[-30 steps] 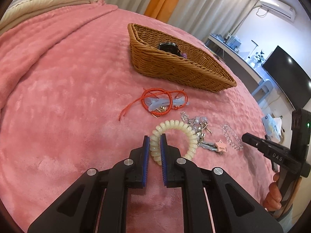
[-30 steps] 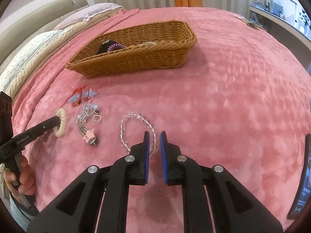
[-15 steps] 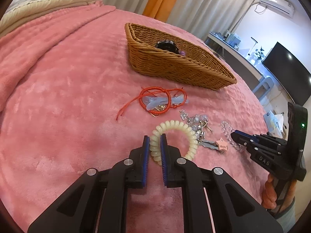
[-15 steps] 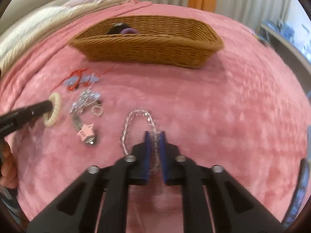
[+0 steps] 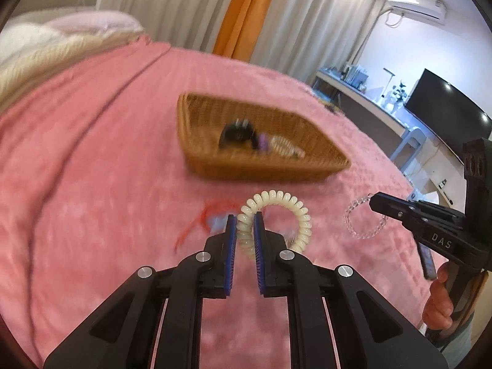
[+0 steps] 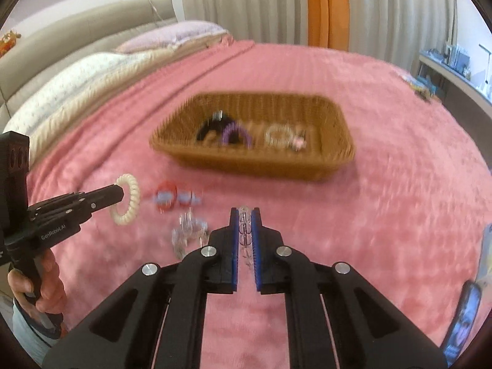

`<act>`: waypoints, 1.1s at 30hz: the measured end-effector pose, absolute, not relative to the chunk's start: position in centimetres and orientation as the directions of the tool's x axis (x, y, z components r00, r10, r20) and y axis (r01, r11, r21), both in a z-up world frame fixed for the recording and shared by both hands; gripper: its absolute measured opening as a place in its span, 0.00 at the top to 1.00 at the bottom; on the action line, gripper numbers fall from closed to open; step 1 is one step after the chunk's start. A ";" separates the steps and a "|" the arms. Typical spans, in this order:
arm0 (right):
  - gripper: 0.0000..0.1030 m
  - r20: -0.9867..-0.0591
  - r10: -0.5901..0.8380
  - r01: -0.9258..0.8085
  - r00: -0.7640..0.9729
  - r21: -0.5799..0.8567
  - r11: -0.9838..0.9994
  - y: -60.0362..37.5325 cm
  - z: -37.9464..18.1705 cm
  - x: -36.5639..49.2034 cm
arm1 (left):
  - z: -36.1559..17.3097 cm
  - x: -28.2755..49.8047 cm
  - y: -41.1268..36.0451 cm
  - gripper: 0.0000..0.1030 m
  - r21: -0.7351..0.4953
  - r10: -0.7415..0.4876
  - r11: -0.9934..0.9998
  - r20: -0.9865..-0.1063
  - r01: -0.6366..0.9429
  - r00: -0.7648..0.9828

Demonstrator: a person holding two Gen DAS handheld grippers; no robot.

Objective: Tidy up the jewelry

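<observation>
My left gripper (image 5: 245, 220) is shut on a cream spiral hair tie (image 5: 284, 203) and holds it above the pink blanket; it also shows in the right wrist view (image 6: 126, 200). My right gripper (image 6: 245, 215) is shut on a clear bead bracelet (image 6: 244, 230), which hangs from its tip in the left wrist view (image 5: 358, 220). A wicker basket (image 6: 335, 123), (image 5: 196, 153) stands ahead of both and holds a black tie, a purple tie and a clear bracelet.
On the blanket lie a red cord bracelet (image 6: 167, 195) with pale blue pieces and a clear crystal piece (image 6: 187, 232). Pillows (image 6: 77, 80) lie at the far left. A phone (image 6: 466, 316) lies at the right edge.
Both grippers have lifted off the blanket with their pieces, the hair tie and the bead bracelet, and moved toward the basket. The basket's inside now shows.
</observation>
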State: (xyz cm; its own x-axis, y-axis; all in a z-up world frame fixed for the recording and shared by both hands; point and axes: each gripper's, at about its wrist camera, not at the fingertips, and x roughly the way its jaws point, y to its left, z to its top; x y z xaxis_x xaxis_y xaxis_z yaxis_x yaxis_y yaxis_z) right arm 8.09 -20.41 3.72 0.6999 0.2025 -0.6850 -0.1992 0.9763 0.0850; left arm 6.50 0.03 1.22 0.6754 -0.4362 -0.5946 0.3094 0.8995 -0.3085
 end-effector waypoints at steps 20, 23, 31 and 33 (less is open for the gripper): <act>0.94 -0.659 0.250 -0.175 0.709 0.179 0.968 -21.3 4.4 24.3 | 1.8 20.3 -4.5 0.91 -0.200 -0.313 0.950 -0.622 0.240 0.718; 0.94 -0.684 0.232 -0.142 0.692 0.186 0.972 -22.0 2.5 25.7 | 0.9 20.8 -4.5 0.91 -0.198 -0.307 0.952 -0.637 0.235 0.707; 0.93 -0.714 0.186 -0.067 0.675 0.192 0.979 -24.0 0.2 26.9 | 0.1 21.2 -4.9 0.85 -0.188 -0.300 0.954 -0.658 0.235 0.690; 0.90 -0.717 0.200 -0.065 0.668 0.211 0.975 -24.3 0.2 26.7 | 0.3 20.9 -4.7 0.67 -0.200 -0.311 0.950 -0.656 0.239 0.688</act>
